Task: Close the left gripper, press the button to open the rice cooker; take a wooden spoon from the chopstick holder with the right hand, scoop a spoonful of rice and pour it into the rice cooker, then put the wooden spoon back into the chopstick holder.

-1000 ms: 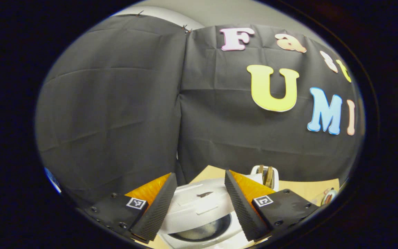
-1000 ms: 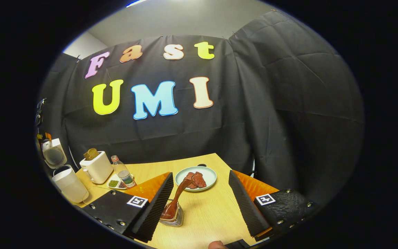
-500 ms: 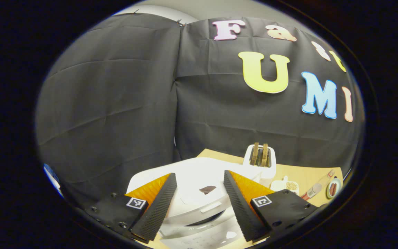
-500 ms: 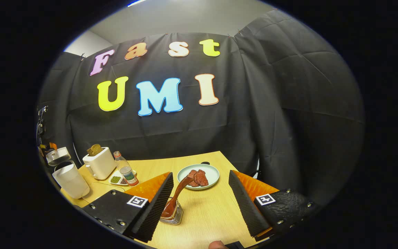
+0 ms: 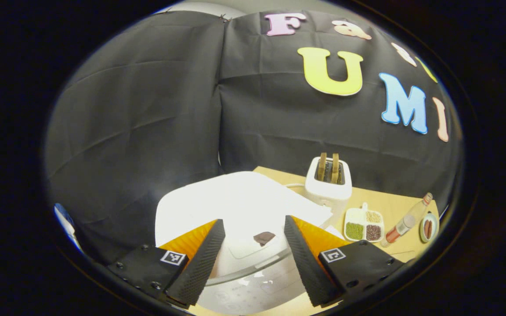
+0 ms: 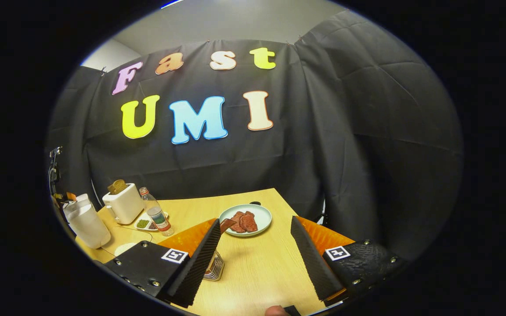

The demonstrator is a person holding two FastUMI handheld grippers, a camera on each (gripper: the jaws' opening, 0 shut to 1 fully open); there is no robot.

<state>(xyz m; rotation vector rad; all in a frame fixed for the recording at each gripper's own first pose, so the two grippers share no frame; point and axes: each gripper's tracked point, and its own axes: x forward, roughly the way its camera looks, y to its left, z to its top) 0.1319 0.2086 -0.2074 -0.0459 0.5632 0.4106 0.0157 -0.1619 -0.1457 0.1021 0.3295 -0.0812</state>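
The white rice cooker [image 5: 240,206] lies right under my left gripper [image 5: 253,221], its lid down. That gripper is open, its fingers straddling the lid's front with a small dark mark [image 5: 264,238] between them. In the right gripper view the rice cooker [image 6: 85,224] stands far left, lid shut. My right gripper [image 6: 255,219] is open above the table. The metal chopstick holder [image 6: 214,268] peeks out beside its left finger, and the wooden spoon's brown end [image 6: 226,224] shows above that fingertip. The spoon's other parts are hidden.
A white toaster [image 5: 327,182] with toast, a divided dish of grains [image 5: 363,224] and a bottle [image 5: 406,219] stand right of the cooker. A plate of meat [image 6: 245,219] sits on the wooden table [image 6: 262,272] just beyond the right gripper.
The rice cooker's lid has come down from upright to shut, with the left gripper following it. The chopstick holder and spoon have slid behind the right gripper's left finger.
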